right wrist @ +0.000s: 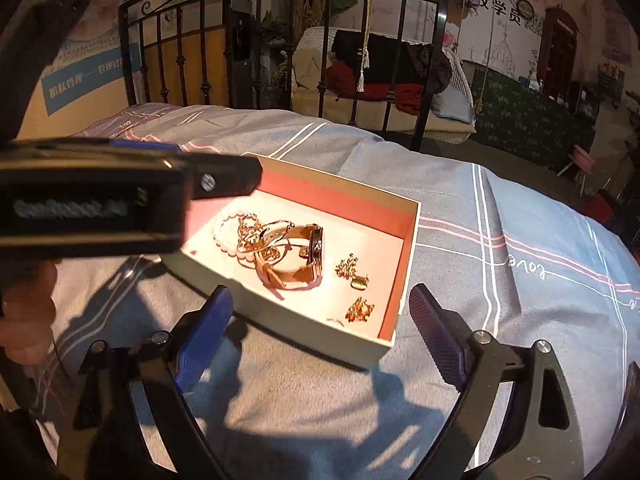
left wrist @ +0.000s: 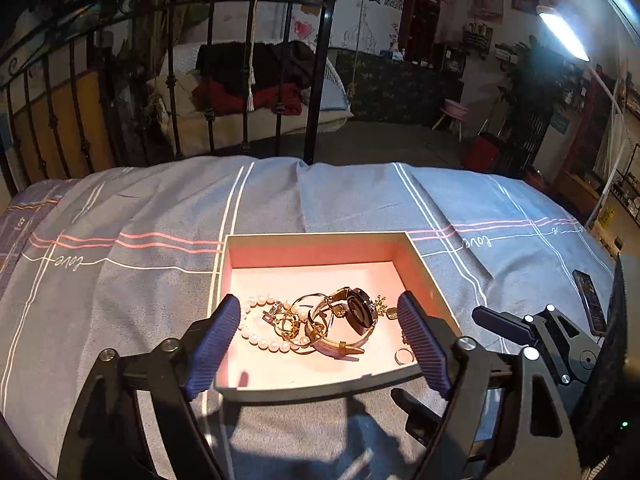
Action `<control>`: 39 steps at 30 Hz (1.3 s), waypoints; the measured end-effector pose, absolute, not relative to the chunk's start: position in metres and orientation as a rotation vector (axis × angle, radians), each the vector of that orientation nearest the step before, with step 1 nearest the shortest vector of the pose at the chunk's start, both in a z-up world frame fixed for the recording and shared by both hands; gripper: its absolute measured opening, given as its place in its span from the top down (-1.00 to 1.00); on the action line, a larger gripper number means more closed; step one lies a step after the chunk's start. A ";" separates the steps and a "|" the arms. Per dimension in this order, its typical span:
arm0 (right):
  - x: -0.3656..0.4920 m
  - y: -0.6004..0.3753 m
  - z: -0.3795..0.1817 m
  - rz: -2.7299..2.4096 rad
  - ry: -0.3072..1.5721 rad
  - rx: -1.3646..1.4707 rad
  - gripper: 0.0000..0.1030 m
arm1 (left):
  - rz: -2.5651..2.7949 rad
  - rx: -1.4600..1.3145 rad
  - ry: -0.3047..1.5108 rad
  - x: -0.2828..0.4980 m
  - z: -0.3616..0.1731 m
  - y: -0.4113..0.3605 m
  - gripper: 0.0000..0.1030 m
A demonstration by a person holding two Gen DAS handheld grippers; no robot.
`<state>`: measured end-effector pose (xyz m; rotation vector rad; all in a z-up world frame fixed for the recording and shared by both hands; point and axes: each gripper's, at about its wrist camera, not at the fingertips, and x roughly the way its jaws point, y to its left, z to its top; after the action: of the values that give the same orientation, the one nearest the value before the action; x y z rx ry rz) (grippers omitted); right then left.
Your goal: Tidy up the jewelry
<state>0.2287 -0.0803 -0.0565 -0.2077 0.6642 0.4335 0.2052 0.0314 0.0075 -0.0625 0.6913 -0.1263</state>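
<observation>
A shallow box with a pink inside (left wrist: 316,250) (right wrist: 408,236) lies on the bed. In it are a pearl bracelet (left wrist: 264,344) (right wrist: 224,236), tangled gold chains (left wrist: 296,320), a watch with a tan strap (left wrist: 360,312) (right wrist: 314,254), gold charms (right wrist: 360,308) and a ring (left wrist: 403,357). My left gripper (left wrist: 320,312) is open, its blue fingers either side of the jewelry pile, above the box. My right gripper (right wrist: 320,300) is open and empty, hovering over the box's near right corner. The left gripper's body crosses the right wrist view at the left (right wrist: 120,200).
The bed has a grey-blue striped cover (left wrist: 160,208) (right wrist: 520,280). A black metal bedstead (left wrist: 320,60) stands at its far end. A phone (left wrist: 590,300) lies on the cover at the right. A room with furniture lies beyond.
</observation>
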 end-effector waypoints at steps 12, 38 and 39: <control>0.139 -0.132 -0.019 0.308 0.380 -0.031 -0.88 | -0.041 -0.051 0.476 0.095 0.027 0.055 -0.80; 0.129 -0.139 0.003 0.327 0.354 -0.010 -0.89 | -0.031 -0.053 0.476 0.090 0.023 0.054 -0.87; 0.129 -0.140 0.003 0.323 0.354 -0.006 -0.89 | -0.032 -0.052 0.478 0.090 0.022 0.053 -0.87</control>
<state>0.1287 -0.1403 0.0032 -0.0060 0.3538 0.3229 0.0900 0.0533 0.0216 -0.0522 0.4783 -0.0318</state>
